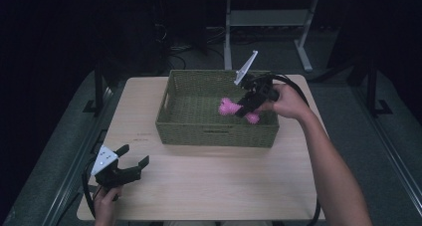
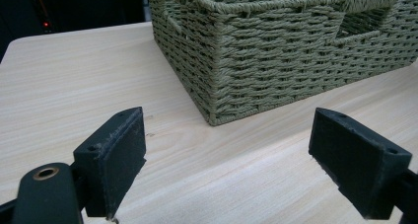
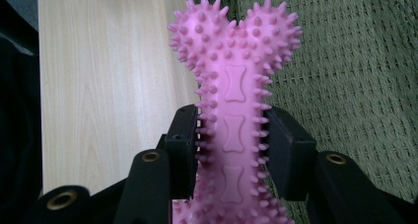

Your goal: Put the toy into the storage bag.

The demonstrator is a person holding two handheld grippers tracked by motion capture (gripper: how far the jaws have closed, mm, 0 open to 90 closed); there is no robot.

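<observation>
Left tool: left tool (image 1: pixel 130 162) hovers over the near-left corner of the bench (image 1: pixel 214 181), released, its two black pads (image 2: pixel 117 155) wide apart with bare wood between them; nothing is in it.
Bench: pale wood, bare along the near edge and the left edge.
Basket: green woven basket (image 1: pixel 215 130) stands toward the far edge of the bench, a handle slot cut in its near wall and another in its left end; the left gripper view looks at its near-left corner (image 2: pixel 209 93).
Right tool: right tool (image 1: pixel 247 106) reaches in over the basket's right end and is clenched on the pink toy.
Toy: pink spiked bone toy (image 3: pixel 234 86) sits crosswise above the basket's woven floor, held by its narrow shaft, one knobbed end standing clear beyond the pads.
Handling, as a judgement: it looks like soft moulded rubber, light, not fragile; the nubs should give under the pads and keep it from sliding.
Where to hold: the shaft between the two knobbed ends seems best, since the flared ends would stop it slipping out lengthwise.
Contact with basket: whether the toy's lower end touches the floor cannot be told.
</observation>
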